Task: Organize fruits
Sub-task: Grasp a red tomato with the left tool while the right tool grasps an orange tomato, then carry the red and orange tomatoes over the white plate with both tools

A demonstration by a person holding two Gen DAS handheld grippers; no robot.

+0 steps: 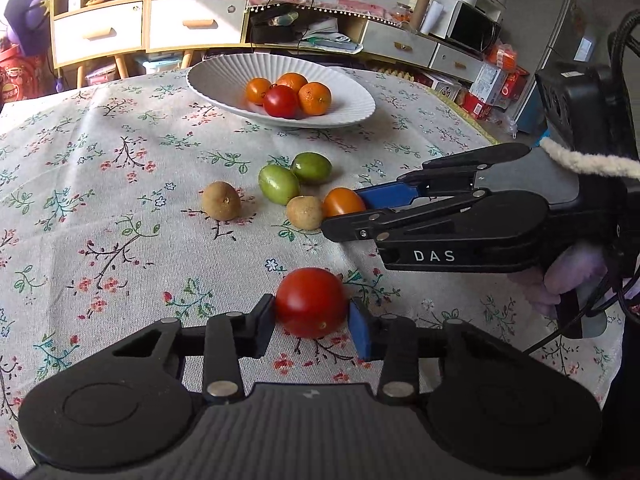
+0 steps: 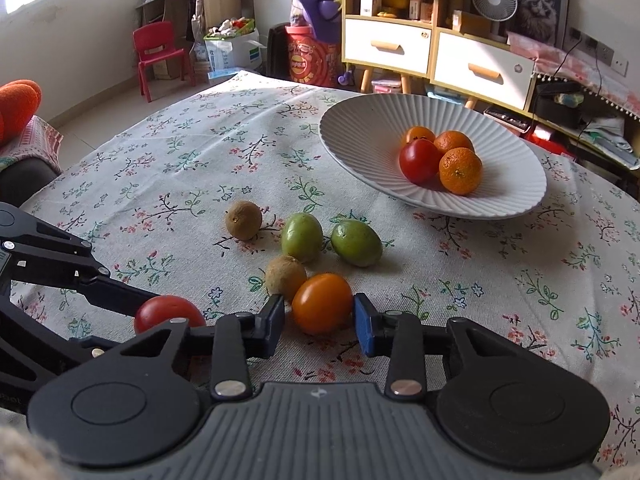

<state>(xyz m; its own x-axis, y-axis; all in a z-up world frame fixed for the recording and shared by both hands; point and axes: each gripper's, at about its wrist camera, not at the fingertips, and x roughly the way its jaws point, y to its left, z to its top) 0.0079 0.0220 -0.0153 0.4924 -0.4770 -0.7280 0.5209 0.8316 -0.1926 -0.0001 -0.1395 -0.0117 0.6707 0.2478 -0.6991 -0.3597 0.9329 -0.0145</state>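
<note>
Between the left claw (image 1: 311,317) pads, a red tomato (image 1: 311,302) sits pinched; the right claw (image 2: 319,320) likewise pinches an orange tomato (image 2: 322,303), both probably bound for the bowl (image 2: 360,128) beyond.

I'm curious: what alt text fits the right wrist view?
The right gripper straddles an orange tomato on a floral tablecloth, its fingers at the tomato's sides. Beyond, a white ribbed bowl holds three tangerines and a red tomato.

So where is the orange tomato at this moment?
In the right wrist view the orange tomato sits on the tablecloth between the right gripper fingers, touching a brown fruit on its left, nearer than the two green fruits.
</note>
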